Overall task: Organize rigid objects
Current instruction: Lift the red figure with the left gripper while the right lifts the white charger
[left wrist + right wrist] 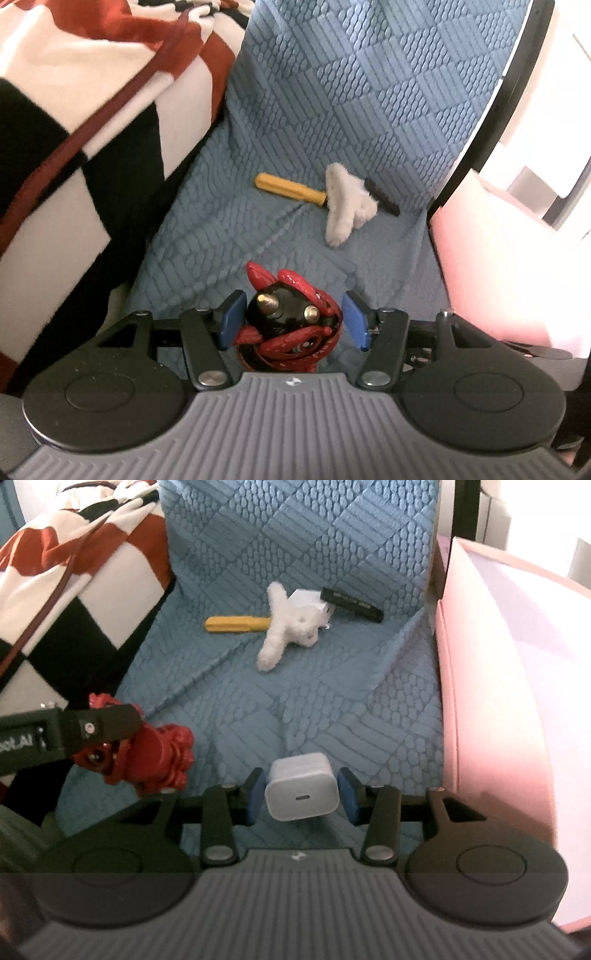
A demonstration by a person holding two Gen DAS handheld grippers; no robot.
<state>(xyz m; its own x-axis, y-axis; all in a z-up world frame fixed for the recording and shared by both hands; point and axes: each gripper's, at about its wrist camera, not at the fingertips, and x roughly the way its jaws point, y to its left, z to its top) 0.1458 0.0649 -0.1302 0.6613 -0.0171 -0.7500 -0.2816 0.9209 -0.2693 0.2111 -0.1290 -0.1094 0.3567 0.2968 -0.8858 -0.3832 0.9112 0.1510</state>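
Bright daylight from right, glare bleaching pink box (491,686); soft focus (fisheye-bent edges).

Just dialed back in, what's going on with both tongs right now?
Each hand is working tongs over the blue quilted cover. The left tongs sit around a red-and-black plug; the right tongs frame a white charger cube. Whether either grip is tight is unclear. A yellow-handled tool, white plush toy and black bar lie further out, beside the pink box.
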